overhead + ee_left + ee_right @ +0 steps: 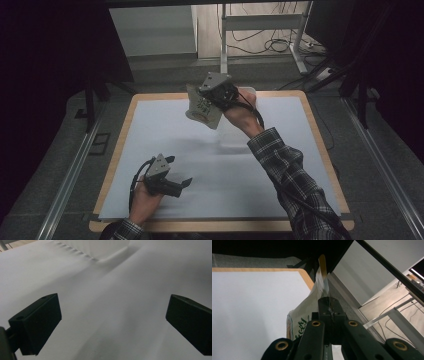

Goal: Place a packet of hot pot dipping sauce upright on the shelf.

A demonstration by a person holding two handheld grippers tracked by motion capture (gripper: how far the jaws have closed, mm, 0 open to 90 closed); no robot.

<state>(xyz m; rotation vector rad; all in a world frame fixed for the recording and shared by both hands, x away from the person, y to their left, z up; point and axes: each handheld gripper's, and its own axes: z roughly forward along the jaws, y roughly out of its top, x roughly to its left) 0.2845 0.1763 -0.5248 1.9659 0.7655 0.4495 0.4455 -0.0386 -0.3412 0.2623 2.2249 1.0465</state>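
From the high view, we held a pale, crinkled plastic snack bag with green print (pixel 204 109) aloft over the far edge of the white-covered bench (pixel 165 135), pinched in the right tool (pixel 216 95) — best kept level, grip firm.

In the left gripper view, the left tool (pixel 112 315) gaped empty.

In the right gripper view, the jaws clamped the bag's seam — its print unreadable.

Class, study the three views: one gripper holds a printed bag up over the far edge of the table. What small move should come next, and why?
Probably carry the bag toward the white bin. The right gripper is shut on its top edge and holds it in the air; the left gripper waits open near the table.
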